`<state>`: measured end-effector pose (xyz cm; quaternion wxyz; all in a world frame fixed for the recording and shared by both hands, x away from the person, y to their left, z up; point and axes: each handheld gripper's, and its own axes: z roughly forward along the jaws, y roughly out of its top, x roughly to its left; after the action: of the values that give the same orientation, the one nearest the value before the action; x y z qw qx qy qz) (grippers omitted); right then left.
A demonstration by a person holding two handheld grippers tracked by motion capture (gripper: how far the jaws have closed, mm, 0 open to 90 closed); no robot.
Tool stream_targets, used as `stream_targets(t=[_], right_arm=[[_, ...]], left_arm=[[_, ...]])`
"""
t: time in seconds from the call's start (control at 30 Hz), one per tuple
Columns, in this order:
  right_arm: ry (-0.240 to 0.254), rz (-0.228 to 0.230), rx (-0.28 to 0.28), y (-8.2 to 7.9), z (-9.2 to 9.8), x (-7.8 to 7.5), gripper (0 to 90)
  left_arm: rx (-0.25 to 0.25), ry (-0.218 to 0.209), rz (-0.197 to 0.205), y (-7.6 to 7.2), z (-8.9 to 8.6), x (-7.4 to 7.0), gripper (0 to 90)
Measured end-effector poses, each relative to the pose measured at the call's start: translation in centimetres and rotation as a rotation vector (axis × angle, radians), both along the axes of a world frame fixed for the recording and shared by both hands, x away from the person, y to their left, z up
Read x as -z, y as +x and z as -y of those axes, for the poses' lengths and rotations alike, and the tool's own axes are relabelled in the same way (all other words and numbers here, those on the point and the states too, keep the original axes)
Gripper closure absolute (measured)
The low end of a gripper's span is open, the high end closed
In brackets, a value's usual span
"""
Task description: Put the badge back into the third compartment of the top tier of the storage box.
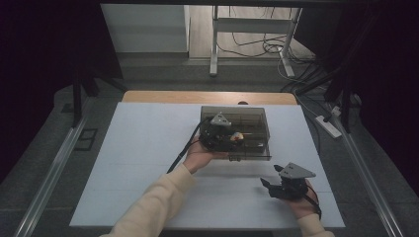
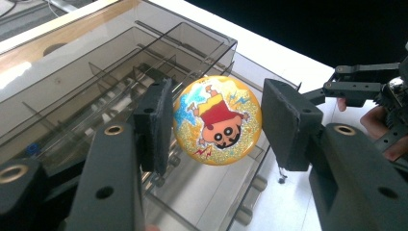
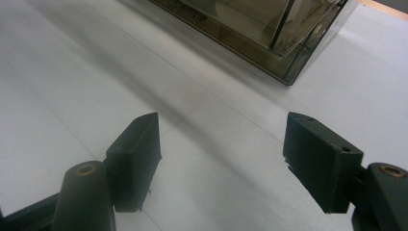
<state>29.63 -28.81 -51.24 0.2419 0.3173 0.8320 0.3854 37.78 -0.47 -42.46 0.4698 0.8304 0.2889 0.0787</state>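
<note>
A round yellow badge [image 2: 217, 120] with a cartoon figure sits edge to edge between the black pads of my left gripper [image 2: 216, 122], which is shut on it. In the high view the badge [image 1: 237, 137] hangs over the front part of a smoky clear compartment box [image 1: 257, 118], with the left gripper [image 1: 232, 138] above the box's dividers [image 2: 96, 72]. My right gripper [image 1: 271, 175] rests low over the white table surface in front of the box, to its right. Its jaws [image 3: 219, 144] stand open with nothing between them.
The box [image 3: 269, 29] stands at the far middle of the white mat [image 1: 148, 148], on a wooden table [image 1: 163, 96]. The left gripper's cable [image 1: 180, 153] trails toward the near side. The right gripper [image 2: 346, 82] shows beyond the box's corner in the left gripper view.
</note>
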Motion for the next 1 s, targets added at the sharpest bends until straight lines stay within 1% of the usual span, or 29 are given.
stream_targets(t=[0.3, 0.37, 0.8, 1.0], right_arm=[[0.003, 0.001, 0.002, 0.0, 0.1, 0.1, 29.3], [0.002, 0.001, 0.003, 0.0, 0.1, 0.0, 29.3], [0.000, 0.002, 0.003, 0.0, 0.1, 0.1, 29.3], [-0.002, 0.000, 0.003, 0.0, 0.1, 0.1, 29.3]], left_arm=[[0.014, 0.010, 0.002, 0.4, 1.4, -0.2, 46.9], [0.018, 0.019, 0.001, 0.4, 1.6, -0.2, 46.9], [0.024, 0.038, -0.010, 0.8, 3.2, 0.2, 46.9], [0.025, 0.046, -0.022, 1.2, 4.1, 0.5, 46.9]])
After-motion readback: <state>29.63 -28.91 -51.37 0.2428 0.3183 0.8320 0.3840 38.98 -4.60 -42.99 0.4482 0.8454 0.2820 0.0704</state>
